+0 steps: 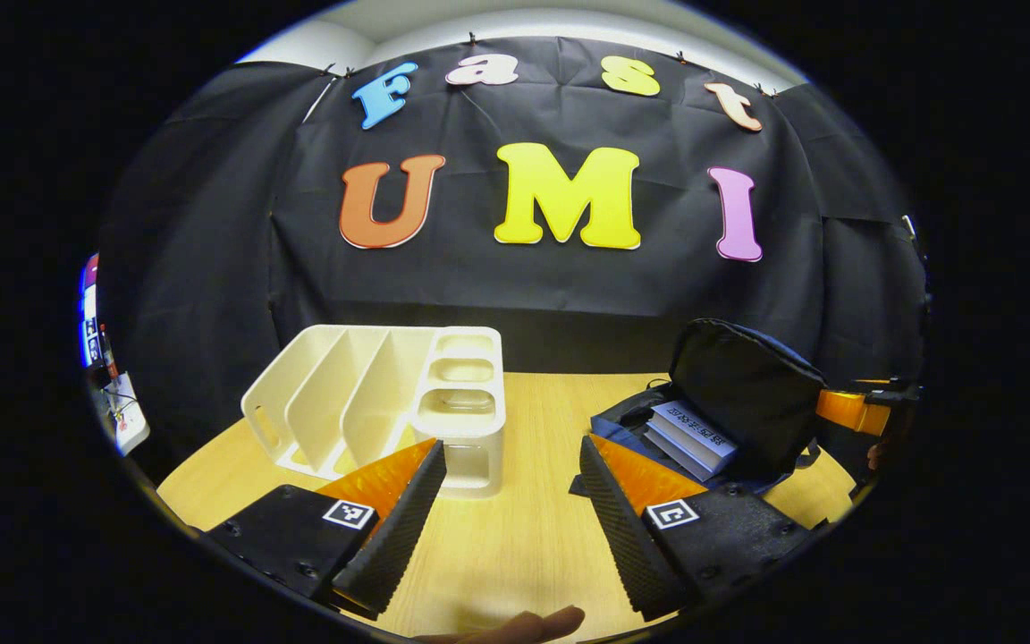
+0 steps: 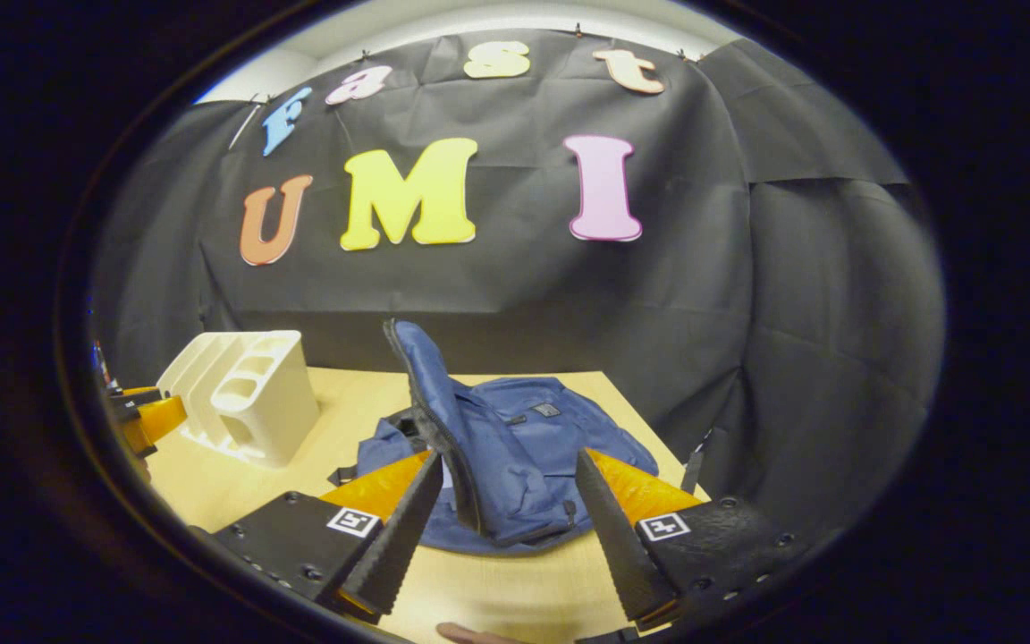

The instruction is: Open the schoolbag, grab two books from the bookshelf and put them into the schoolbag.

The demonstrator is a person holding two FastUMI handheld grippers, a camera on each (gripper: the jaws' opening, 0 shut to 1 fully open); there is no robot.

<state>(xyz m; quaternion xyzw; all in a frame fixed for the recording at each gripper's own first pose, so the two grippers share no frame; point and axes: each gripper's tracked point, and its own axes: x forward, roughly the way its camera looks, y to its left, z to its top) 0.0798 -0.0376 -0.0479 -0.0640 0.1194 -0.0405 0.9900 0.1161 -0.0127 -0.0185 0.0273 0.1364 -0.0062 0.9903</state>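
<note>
With both books (image 1: 692,436) in the open schoolbag (image 2: 515,447) and the bookshelf (image 1: 390,402) bare, I held both grippers' fingers wide, judging withdrawal next.

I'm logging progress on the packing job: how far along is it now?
It looks nearly done. The schoolbag is open with books inside, and the bookshelf slots look empty. Both tongs, left and right, are open and hold nothing.

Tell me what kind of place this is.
Likely a staged recording booth, not a lived-in room: black cloth wall behind a wooden table, which carries a white bookshelf and an open schoolbag holding books. Both handheld grippers, left and right, hang open.
</note>
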